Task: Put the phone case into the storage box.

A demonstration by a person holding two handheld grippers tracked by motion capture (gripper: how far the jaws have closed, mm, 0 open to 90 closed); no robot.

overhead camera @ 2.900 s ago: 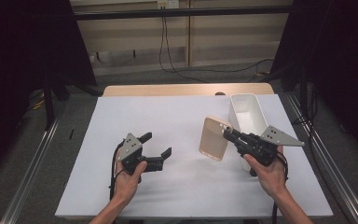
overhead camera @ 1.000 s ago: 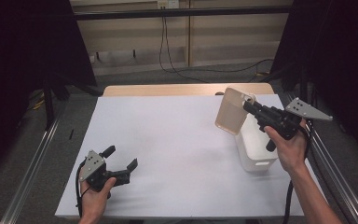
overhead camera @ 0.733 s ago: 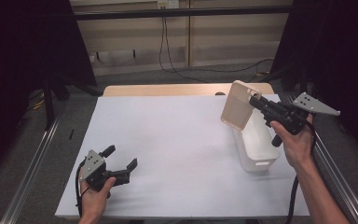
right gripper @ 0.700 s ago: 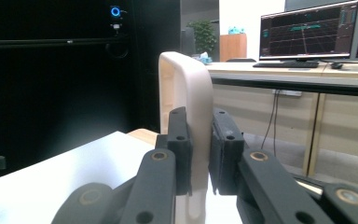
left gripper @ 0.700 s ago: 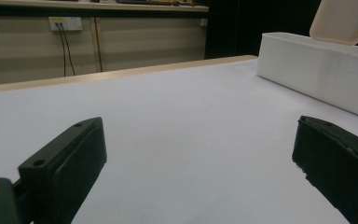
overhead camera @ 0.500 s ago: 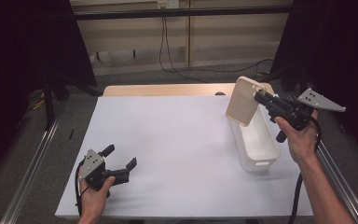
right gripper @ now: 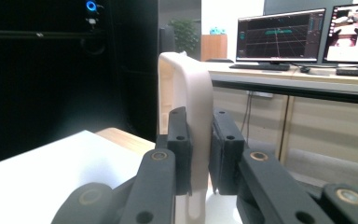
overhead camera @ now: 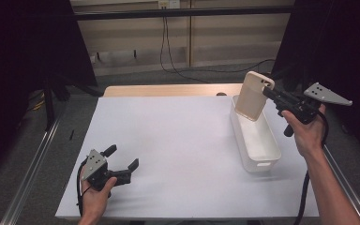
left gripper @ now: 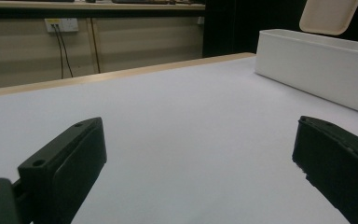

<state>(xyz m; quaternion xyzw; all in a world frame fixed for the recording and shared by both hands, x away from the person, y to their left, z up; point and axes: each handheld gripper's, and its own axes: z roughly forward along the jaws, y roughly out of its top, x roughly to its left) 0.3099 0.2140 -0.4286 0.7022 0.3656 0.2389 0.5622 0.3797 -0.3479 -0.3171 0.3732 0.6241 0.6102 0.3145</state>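
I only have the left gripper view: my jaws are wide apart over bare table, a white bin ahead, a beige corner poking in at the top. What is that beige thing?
Observer: A beige phone case, held by the right gripper above the far end of the white bin.
Operator: Is the grip solid?
Observer: In the right gripper view the two jaws are closed on the case's thin edge, one on each side.
Operator: Is it inside the bin yet?
Observer: Its top stands well above the rim; whether the lower edge has dipped below, I cannot tell.
Operator: Anything in the bin?
Observer: The bin's visible floor looks empty.
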